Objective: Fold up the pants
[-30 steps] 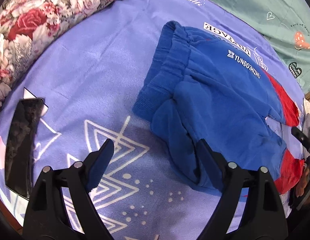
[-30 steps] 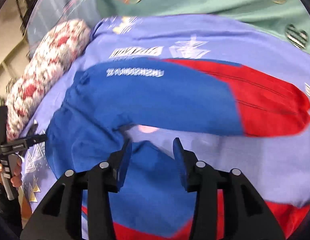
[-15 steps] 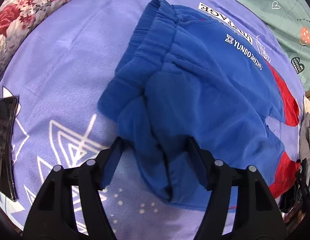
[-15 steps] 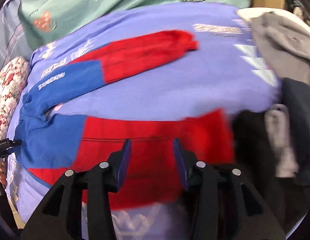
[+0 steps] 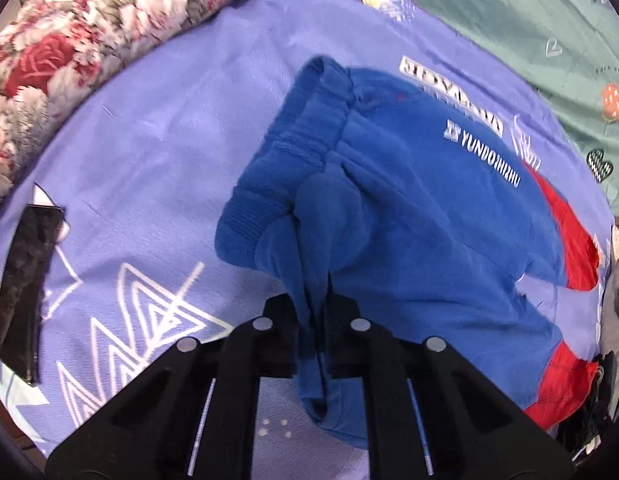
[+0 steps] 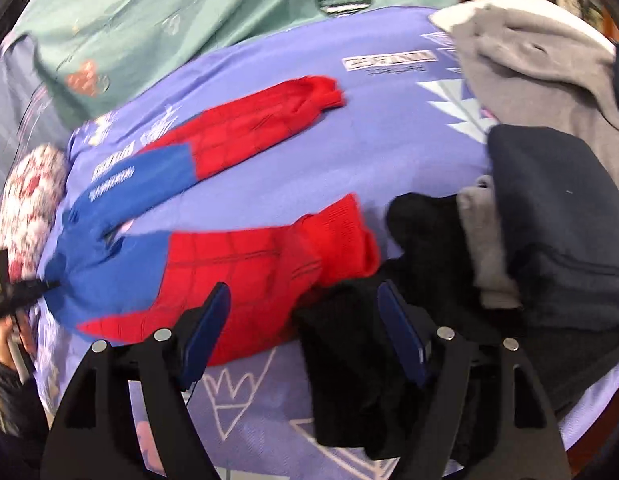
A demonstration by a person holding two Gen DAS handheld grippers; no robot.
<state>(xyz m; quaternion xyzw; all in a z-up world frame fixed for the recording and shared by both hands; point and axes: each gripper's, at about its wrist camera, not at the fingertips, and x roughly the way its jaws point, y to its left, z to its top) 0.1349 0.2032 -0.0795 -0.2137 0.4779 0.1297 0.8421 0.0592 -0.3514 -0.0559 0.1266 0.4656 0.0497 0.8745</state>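
On the bed (image 5: 157,128), the left gripper (image 5: 315,312) has just closed: its fingers, apart a second ago, now clamp a bunched fold at the waist end of the pants (image 5: 409,208), which lie spread with both red legs apart. The right gripper (image 6: 305,320) has swung to the near leg's cuff end, and its fingers are opening with nothing held. Likely 1 end is now secured and the cuff grab comes next.

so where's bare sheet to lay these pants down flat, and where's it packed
Bare purple sheet lies between the two red legs of the pants, and between the waistband and the floral blanket. Crowded beside the leg cuffs: the pile of dark and grey clothes.
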